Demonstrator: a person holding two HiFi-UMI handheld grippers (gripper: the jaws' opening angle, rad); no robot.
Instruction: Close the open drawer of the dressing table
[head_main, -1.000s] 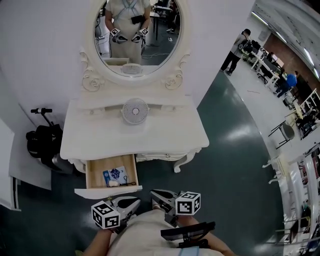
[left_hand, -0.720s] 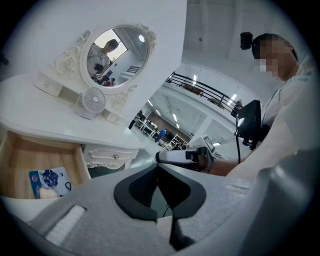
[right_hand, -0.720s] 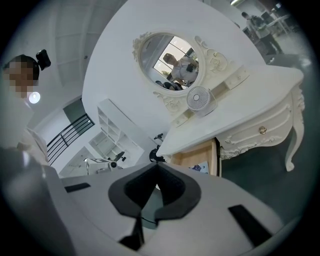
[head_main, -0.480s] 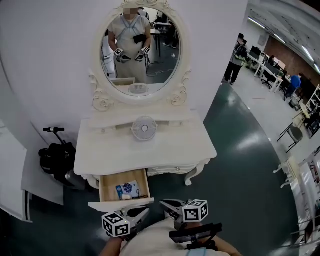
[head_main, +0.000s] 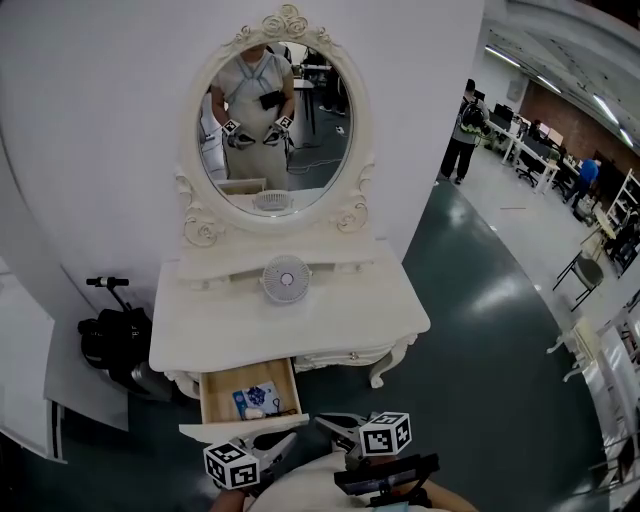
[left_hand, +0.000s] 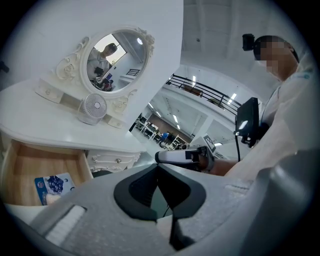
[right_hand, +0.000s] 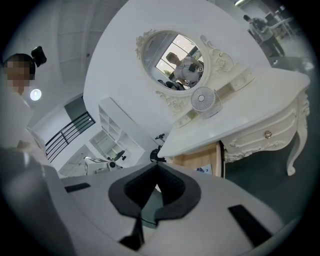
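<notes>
Left gripper (left_hand: 158, 166) and right gripper (right_hand: 156, 165) hover before the drawer (head_main: 240, 428), jaws clenched empty.

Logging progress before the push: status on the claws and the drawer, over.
Left claw and right claw shut, empty, short of the drawer. White-fronted wooden drawer open, untouched. Blue-and-white packet lies inside, nothing sticking out.

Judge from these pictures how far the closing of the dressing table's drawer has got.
Done: nothing; the drawer stands pulled out, a blue packet showing inside. In hand: the left gripper and right gripper are both shut, empty, not touching the drawer front. Left: push it in flush.
</notes>
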